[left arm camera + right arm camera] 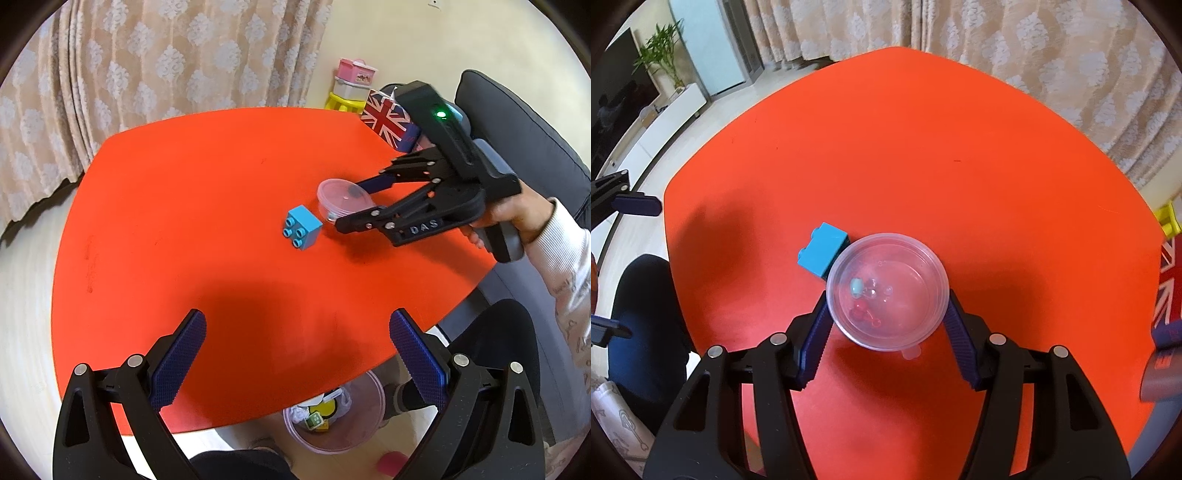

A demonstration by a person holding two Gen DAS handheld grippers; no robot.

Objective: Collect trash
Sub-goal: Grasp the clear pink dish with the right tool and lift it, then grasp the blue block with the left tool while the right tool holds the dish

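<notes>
A clear round plastic container (888,291) with a lid and small beads inside stands on the orange table (923,147). My right gripper (886,306) has a finger on each side of it, touching or nearly touching its wall. It shows in the left wrist view too, the container (343,199) between the right gripper's fingers (354,203). A blue toy brick (303,228) lies just left of the container, also in the right wrist view (822,254). My left gripper (297,332) is open and empty over the table's near edge.
A clear bin (334,413) with trash in it stands on the floor under the table's near edge. A Union Jack box (389,118) sits at the far right edge. A dark sofa (524,140) is at right, curtains (147,55) behind.
</notes>
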